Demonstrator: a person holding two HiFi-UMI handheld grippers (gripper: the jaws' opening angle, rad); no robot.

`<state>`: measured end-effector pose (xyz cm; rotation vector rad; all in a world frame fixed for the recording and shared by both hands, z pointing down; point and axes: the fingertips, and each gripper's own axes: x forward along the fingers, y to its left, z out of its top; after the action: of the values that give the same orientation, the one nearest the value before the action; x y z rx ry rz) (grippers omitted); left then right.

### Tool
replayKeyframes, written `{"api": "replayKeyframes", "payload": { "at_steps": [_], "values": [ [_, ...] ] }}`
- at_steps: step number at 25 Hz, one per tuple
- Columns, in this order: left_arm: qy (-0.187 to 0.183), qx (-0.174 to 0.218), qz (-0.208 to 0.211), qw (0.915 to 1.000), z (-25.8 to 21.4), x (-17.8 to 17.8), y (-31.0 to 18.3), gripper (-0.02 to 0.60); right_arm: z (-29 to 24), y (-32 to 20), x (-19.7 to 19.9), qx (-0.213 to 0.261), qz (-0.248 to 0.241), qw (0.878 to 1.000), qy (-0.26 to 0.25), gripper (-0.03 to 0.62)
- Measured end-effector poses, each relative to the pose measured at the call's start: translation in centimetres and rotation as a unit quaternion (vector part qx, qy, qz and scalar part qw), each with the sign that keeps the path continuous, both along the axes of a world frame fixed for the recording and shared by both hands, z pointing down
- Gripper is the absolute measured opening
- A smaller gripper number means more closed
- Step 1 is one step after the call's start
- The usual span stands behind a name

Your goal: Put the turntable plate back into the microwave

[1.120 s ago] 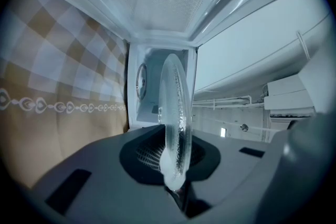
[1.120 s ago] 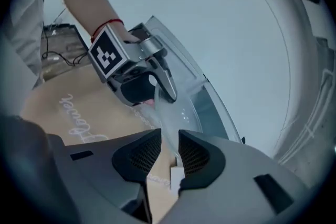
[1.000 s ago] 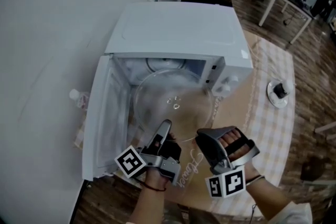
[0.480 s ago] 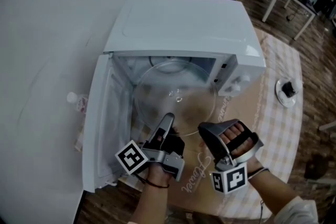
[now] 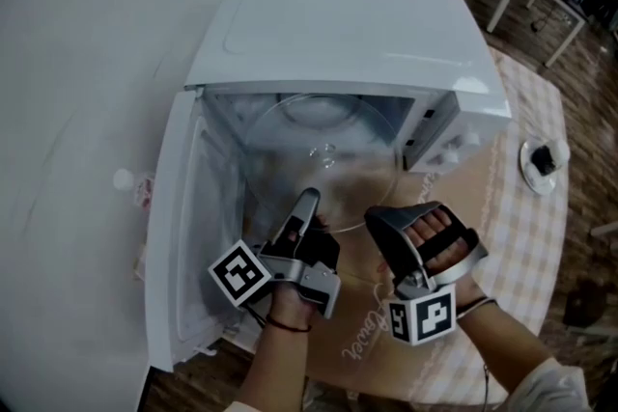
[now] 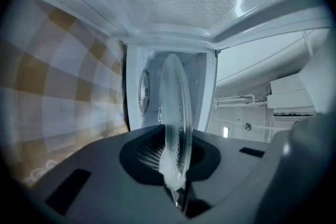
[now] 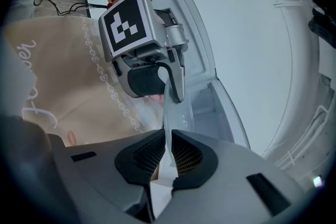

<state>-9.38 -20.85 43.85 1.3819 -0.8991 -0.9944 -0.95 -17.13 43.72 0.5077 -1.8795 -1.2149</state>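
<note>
At the microwave [image 5: 338, 24] mouth, the turntable plate [image 5: 323, 159] lies level, partly inside. The left gripper [image 5: 308, 200] and right gripper [image 5: 373, 223] clamp its near rim, the right's jaws having just been closing onto it, with the cavity straight ahead.

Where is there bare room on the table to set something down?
Bare checked cloth lies right of the microwave, short of the small dish. The left is walled by the open door; the turntable plate fills the cavity mouth.
</note>
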Motion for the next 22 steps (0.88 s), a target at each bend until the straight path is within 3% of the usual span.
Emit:
{"api": "replayKeyframes", "payload": {
  "at_steps": [22],
  "values": [
    [-0.004,0.009,0.011,0.9999,2.5,-1.2,-6.9,0.028,2.6,-6.9,-1.4,-0.014,0.054,0.998,-0.029,0.058]
  ]
}}
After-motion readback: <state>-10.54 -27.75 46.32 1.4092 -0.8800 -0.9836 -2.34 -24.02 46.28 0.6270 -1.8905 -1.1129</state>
